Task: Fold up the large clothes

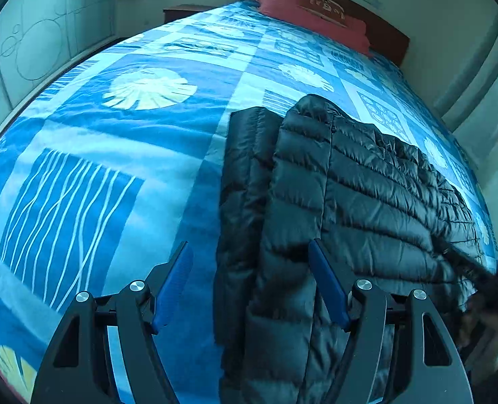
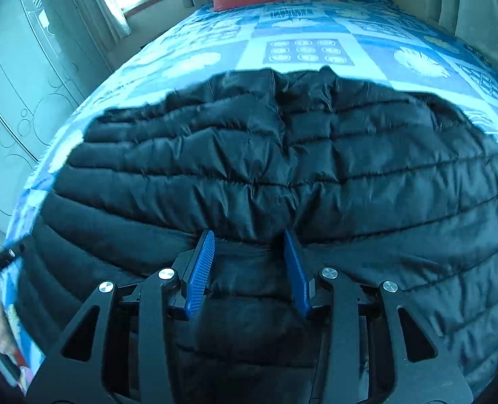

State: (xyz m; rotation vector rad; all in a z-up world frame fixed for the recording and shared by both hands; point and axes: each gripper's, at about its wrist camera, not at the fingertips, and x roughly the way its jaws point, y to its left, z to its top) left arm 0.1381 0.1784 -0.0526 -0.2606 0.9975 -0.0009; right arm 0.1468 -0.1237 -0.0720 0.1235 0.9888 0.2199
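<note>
Garment: the black quilted puffer jacket (image 1: 366, 181) lay on the bed with the blue patterned bedspread (image 1: 107, 155), filling the right half of my left wrist view and nearly the whole middle of my right wrist view (image 2: 282, 168).

Fold state: in the left view one padded panel, a sleeve or a front edge I could not tell which, lay doubled over the jacket's left side in the centre of the frame; I judged the fold only partly made.

Left tongs: my left tongs (image 1: 250, 262) stood wide open, gripping nothing, the left blue pad over bare bedspread and the right pad over the jacket's folded edge at lower centre.

Right tongs: my right tongs (image 2: 249, 245) were parted too and empty, both blue pads over the quilting near the hem at lower centre; whether the tips touched the cloth I could not tell.

Risk, slip: the shell looked slick and puffy, so I judged a shallow pinch would catch only the outer skin and slide off on the lift.

Risk, spring-back: the padding would likely push the doubled panel open once released, leaving a lopsided fold.

Risk, wrong layer: closing the left tongs where they stood might take in bedspread along with jacket and drag the cover.

Risk, uneven pull: with the two tongs at different edges, lifting one sooner would skew the jacket.

Far end: a red pillow (image 1: 309, 13) lay at the upper centre, well apart.
</note>
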